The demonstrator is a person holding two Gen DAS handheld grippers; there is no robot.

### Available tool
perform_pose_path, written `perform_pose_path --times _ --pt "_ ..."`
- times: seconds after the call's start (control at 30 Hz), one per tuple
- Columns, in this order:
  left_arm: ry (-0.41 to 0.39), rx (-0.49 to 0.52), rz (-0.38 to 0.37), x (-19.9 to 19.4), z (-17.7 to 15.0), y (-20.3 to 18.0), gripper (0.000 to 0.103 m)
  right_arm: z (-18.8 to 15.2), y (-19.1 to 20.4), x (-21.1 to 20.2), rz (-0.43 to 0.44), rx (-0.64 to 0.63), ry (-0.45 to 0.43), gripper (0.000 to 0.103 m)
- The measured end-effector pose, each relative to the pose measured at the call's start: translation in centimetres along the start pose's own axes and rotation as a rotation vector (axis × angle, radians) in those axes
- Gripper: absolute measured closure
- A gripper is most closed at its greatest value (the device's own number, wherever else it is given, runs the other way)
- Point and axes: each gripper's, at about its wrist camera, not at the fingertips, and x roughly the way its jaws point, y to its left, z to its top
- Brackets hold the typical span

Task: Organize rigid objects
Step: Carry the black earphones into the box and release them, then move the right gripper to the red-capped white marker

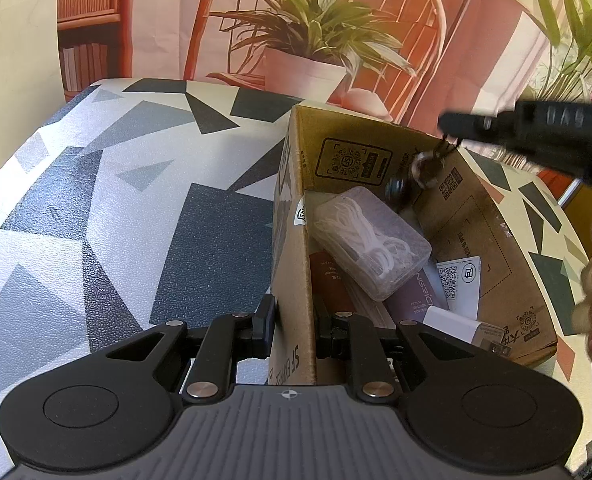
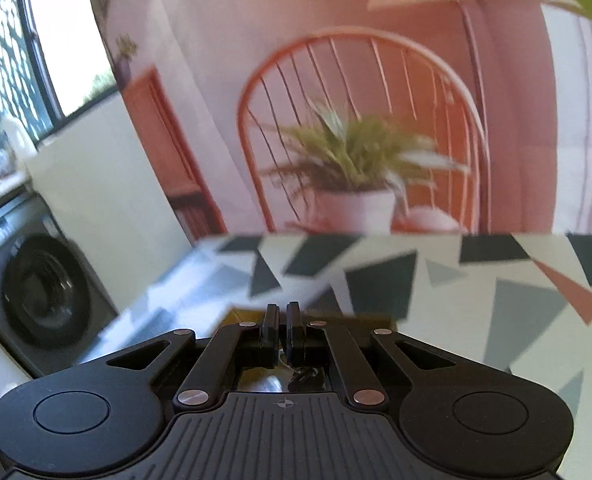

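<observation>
Cardboard forms the open shipping box [image 1: 495, 248], which stands on the counter [image 1: 136, 208] covered in a grey, black and white geometric pattern. The left tool [image 1: 294, 322] straddles the near left wall of the box, one finger outside and one inside, closed against the cardboard. Inside the box, a clear plastic case [image 1: 369, 242] containing a coiled white cable lies tilted on top of flat packages, among them a maroon one [image 1: 329, 284] and a purple one [image 1: 415, 296]. A white charger plug [image 1: 469, 330] rests against the near right corner of the box, and a white card with a QR code [image 1: 457, 276] lies on the box floor beside the case. The right tool [image 1: 451, 124] hangs above the far right wall of the box; a small round metallic and black object [image 1: 425, 168], motion-blurred, hangs from its tip over the box interior. In the right wrist view the right tool's [image 2: 282, 322] fingers stand nearly together, with a shiny item [image 2: 292, 378] visible just below them; its identity cannot be determined. A printed backdrop showing a potted plant [image 1: 315, 40] and a chair stands behind the counter beyond the box.
</observation>
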Motion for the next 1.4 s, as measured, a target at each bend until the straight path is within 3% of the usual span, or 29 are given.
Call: perform_pose_path --times 0.47,0.73,0.97,1.13,1.4 --pt "-0.001 -0.001 -0.001 0.0 0.1 -0.1 0.084 -2.7 0.1 -1.3 -0.054 -0.077 0.064 0.099" --pt "-0.001 -0.002 0.000 0.0 0.1 -0.1 0.084 -2.9 -0.6 -3.2 -0.059 -0.083 0.035 0.085" --pt "0.000 0.000 0.001 0.0 0.0 -0.1 0.084 -3.6 -3.0 -5.5 -0.122 -0.075 -0.012 0.077" --pt "-0.001 0.001 0.002 0.0 0.1 -0.1 0.084 -4.9 -5.5 -6.2 -0.179 -0.062 0.010 0.075" --pt "-0.005 0.003 0.006 -0.1 -0.1 -0.1 0.084 -7.8 -6.4 -5.3 -0.188 -0.084 0.072 0.073"
